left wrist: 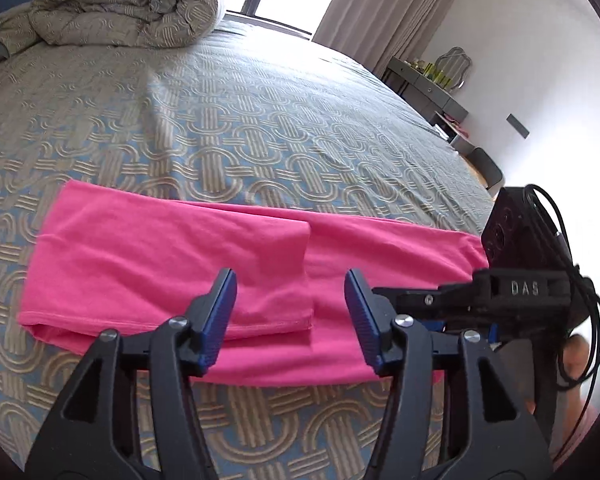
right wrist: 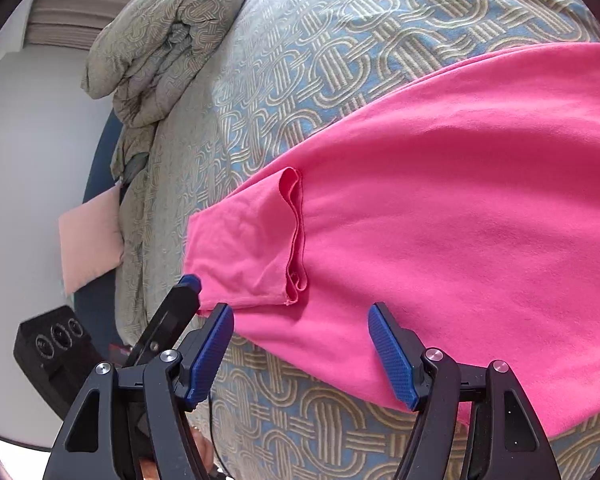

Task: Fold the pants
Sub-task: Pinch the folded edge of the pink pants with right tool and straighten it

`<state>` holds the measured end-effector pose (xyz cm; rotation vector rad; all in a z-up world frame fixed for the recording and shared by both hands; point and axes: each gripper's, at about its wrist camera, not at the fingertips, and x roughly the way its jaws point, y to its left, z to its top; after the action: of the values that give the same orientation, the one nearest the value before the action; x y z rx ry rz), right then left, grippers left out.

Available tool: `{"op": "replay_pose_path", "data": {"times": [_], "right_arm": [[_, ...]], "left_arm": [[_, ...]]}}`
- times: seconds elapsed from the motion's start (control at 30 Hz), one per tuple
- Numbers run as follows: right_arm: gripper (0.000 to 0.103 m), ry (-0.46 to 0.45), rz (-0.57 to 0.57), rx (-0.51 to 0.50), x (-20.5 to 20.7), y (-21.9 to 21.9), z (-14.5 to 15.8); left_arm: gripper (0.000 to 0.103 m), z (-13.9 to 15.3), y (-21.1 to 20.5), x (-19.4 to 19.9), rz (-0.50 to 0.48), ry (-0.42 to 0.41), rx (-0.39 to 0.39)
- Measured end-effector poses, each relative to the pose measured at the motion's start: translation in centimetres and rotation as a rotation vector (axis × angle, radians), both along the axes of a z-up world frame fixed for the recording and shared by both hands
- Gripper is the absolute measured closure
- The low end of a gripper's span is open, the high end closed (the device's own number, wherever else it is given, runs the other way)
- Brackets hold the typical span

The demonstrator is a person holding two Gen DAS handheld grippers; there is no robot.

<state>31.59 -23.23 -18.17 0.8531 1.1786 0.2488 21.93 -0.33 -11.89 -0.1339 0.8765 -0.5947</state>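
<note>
**Left wrist view: both grippers standing open over folded pink pants**

The pink pants [left wrist: 188, 276] are lying flat on the patterned bedspread [left wrist: 260, 120], stretching across the near part of the bed, with the leg ends doubled back over the rest so their hems [right wrist: 296, 240] are forming a step across the cloth. The left gripper [left wrist: 290, 320] is hovering just above the near edge of the pants, its blue pads [left wrist: 216, 320] standing apart and gripping nothing. The right gripper [right wrist: 300, 354] is showing the same: pads spread wide, the fabric lying beneath them, nothing pinched. A rolled duvet [left wrist: 132, 0] is sitting at the far end of the bed, well apart from the pants.
</note>
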Motion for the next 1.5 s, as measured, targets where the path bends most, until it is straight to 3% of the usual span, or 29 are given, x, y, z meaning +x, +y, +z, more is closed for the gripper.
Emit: {"op": "replay_pose_path", "data": {"times": [0.1, 0.2, 0.43, 0.6, 0.67, 0.73, 0.77, 0.9, 1.2, 1.3, 1.5], "right_arm": [[0.032, 0.008, 0.006, 0.019, 1.0, 0.4, -0.4], [0.032, 0.006, 0.027, 0.013, 2.1, 1.4, -0.5], [0.03, 0.015, 0.089, -0.105, 5.1, 4.0, -0.8], [0.033, -0.04, 0.117, -0.17, 6.1, 5.7, 0.0], [0.046, -0.046, 0.131, -0.158, 6.5, 6.6, -0.1], [0.092, -0.037, 0.177, -0.166, 7.1, 7.4, -0.4], [0.097, -0.033, 0.204, -0.188, 7.4, 8.0, -0.5], [0.098, -0.104, 0.225, -0.299, 6.9, 9.3, 1.3], [0.098, -0.226, 0.222, -0.356, 4.6, 7.6, 7.3], [0.098, -0.208, 0.203, -0.384, 3.9, 5.9, 7.5], [0.097, -0.09, 0.135, -0.369, 3.2, 1.9, 4.4]], "left_arm": [[0.045, -0.1, 3.0, -0.9, 0.062, -0.012, 0.081], [0.045, -1.3, 6.6, -1.2, 0.129, 0.033, 0.094], [0.045, -4.2, 11.7, -1.7, 0.218, 0.143, 0.018], [0.056, -5.0, 11.2, -0.3, 0.151, 0.176, -0.029], [0.056, -5.2, 10.3, 0.5, 0.128, 0.174, -0.021], [0.056, -5.6, 9.6, 1.4, 0.117, 0.175, -0.012], [0.056, -5.8, 9.4, 1.9, 0.115, 0.177, -0.008], [0.056, -6.7, 9.5, 3.3, 0.145, 0.192, -0.004], [0.056, -5.7, 11.1, 2.2, 0.176, 0.166, -0.026], [0.056, -5.7, 11.0, 1.7, 0.18, 0.159, -0.007], [0.056, -6.2, 10.4, 0.8, 0.172, 0.156, 0.071]]}}
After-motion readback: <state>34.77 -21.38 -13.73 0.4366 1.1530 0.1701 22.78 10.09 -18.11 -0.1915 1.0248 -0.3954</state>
